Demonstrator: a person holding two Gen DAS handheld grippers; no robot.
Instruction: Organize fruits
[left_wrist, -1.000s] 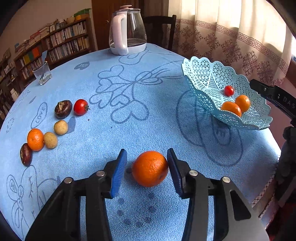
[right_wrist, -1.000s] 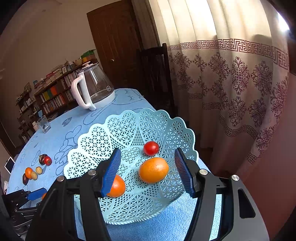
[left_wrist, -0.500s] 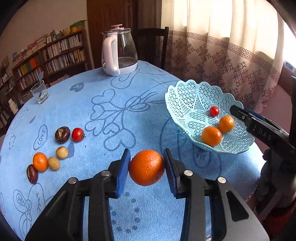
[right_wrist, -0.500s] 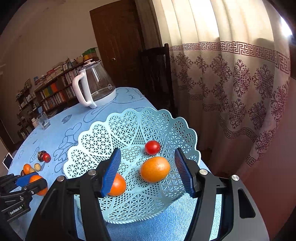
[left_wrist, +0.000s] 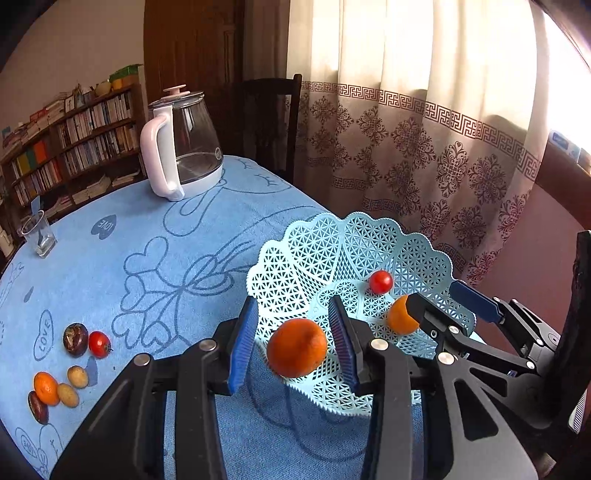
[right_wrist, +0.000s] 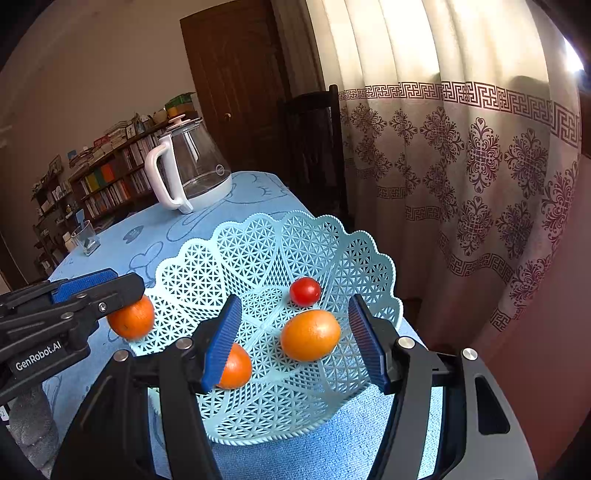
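Observation:
My left gripper (left_wrist: 291, 349) is shut on an orange (left_wrist: 296, 348) and holds it in the air at the near left rim of the light blue lattice basket (left_wrist: 295, 258). In the right wrist view the same orange (right_wrist: 132, 317) hangs at the basket's left rim (right_wrist: 192, 258). The basket holds a cherry tomato (right_wrist: 305, 291) and two oranges (right_wrist: 310, 335) (right_wrist: 234, 367). My right gripper (right_wrist: 293, 341) is open and empty, hovering over the basket's near side.
On the blue tablecloth at the left lie a tomato (left_wrist: 99, 343), a small orange (left_wrist: 45, 387), dark chestnut-like fruits (left_wrist: 75, 334) and small tan fruits (left_wrist: 77, 376). A glass kettle (left_wrist: 183, 146) and a drinking glass (left_wrist: 37, 233) stand at the back. A chair and curtain are behind the table.
My left gripper closed on the orange, lifted it off the cloth and carried it right to the basket's rim. The right gripper stayed open over the basket.

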